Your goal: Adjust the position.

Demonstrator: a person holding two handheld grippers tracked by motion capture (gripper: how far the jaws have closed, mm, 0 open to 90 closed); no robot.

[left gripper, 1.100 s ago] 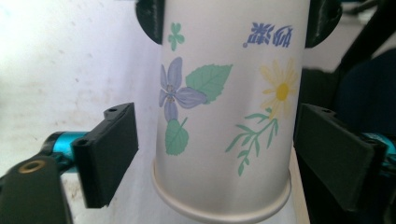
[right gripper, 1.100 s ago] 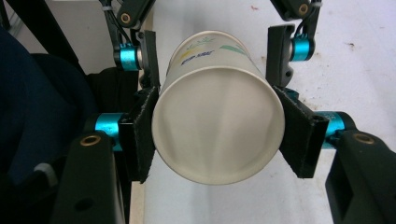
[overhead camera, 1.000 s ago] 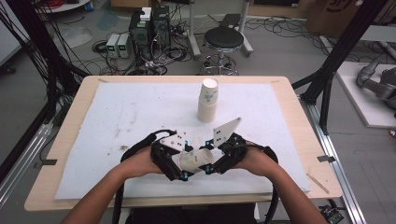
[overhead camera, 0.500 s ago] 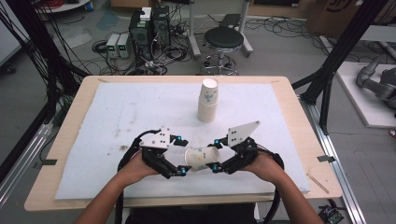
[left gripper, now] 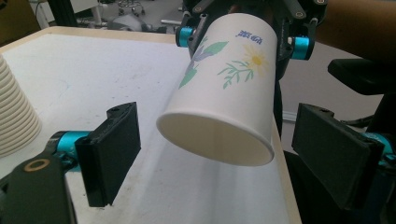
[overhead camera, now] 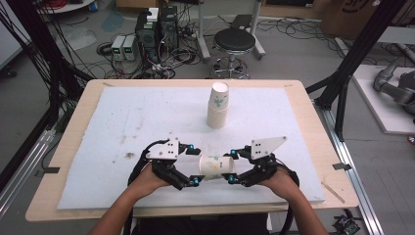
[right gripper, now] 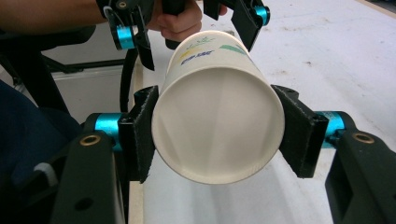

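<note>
A white paper cup (overhead camera: 215, 168) printed with flowers lies on its side just above the white mat, between my two grippers. My right gripper (overhead camera: 232, 166) is shut on one end of it; in the right gripper view both black pads press the cup (right gripper: 218, 126) at its sides. My left gripper (overhead camera: 194, 165) faces it from the other end, open. In the left gripper view its two pads stand wide on either side of the cup (left gripper: 224, 88) without touching it.
An upside-down stack of paper cups (overhead camera: 218, 105) stands on the white mat (overhead camera: 122, 117) past the grippers, and the stack (left gripper: 14, 112) appears at the left of the left gripper view. The table's wooden front edge (overhead camera: 171, 211) runs close under the hands.
The two hands have drawn apart sideways. The cup, earlier hidden between the close-set grippers, now shows in the gap, held by the right gripper, with the left jaws open.
</note>
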